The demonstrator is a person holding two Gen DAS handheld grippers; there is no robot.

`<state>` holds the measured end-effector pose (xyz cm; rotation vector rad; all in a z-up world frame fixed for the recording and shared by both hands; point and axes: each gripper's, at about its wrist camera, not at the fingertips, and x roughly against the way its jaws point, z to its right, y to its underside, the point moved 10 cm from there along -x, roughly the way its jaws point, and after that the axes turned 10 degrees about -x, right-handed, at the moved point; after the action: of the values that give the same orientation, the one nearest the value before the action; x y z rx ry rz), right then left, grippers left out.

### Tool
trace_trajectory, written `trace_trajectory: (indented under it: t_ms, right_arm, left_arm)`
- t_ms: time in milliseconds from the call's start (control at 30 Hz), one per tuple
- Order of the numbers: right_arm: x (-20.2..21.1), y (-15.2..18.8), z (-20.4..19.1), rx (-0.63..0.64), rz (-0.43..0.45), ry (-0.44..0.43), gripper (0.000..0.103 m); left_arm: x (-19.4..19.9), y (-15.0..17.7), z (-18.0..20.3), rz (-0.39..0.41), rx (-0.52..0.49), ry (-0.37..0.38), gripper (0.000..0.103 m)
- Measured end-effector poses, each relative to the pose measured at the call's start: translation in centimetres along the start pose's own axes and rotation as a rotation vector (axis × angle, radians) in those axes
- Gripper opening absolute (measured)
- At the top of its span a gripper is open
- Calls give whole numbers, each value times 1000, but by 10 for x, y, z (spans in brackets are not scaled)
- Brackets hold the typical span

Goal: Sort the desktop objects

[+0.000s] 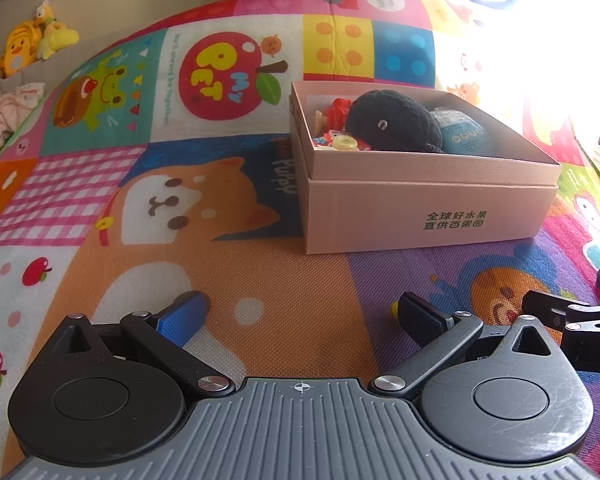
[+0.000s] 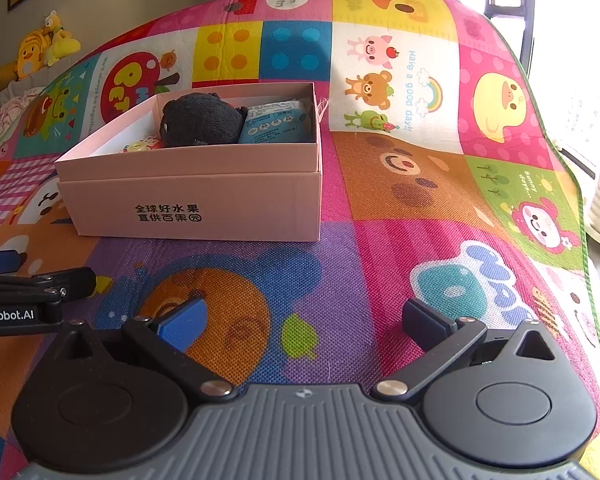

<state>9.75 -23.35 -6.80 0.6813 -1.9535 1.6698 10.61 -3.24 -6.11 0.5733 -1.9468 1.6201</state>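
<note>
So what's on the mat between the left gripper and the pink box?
Nothing: in the left wrist view only bare play mat lies between the open left gripper and the pink box.

We look low and forward across the play mat [image 1: 260,280] from two side-by-side cameras, sharing the nearby pink box [image 1: 428,208] [image 2: 196,200].

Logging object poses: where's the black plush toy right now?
The black plush toy lies inside the open pink cardboard box on the play mat, between small red trinkets and a blue packet.

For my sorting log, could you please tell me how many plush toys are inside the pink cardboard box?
1: a black plush toy in the pink cardboard box, beside a blue packet; others may be hidden.
</note>
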Motion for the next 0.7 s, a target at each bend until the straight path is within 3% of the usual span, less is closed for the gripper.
trace_trajectory:
  t_ms: [700]
  right_arm:
    - [-1,0,0,0,1,0,103]
  left_arm:
    - [0,0,1,1,1,-1,103]
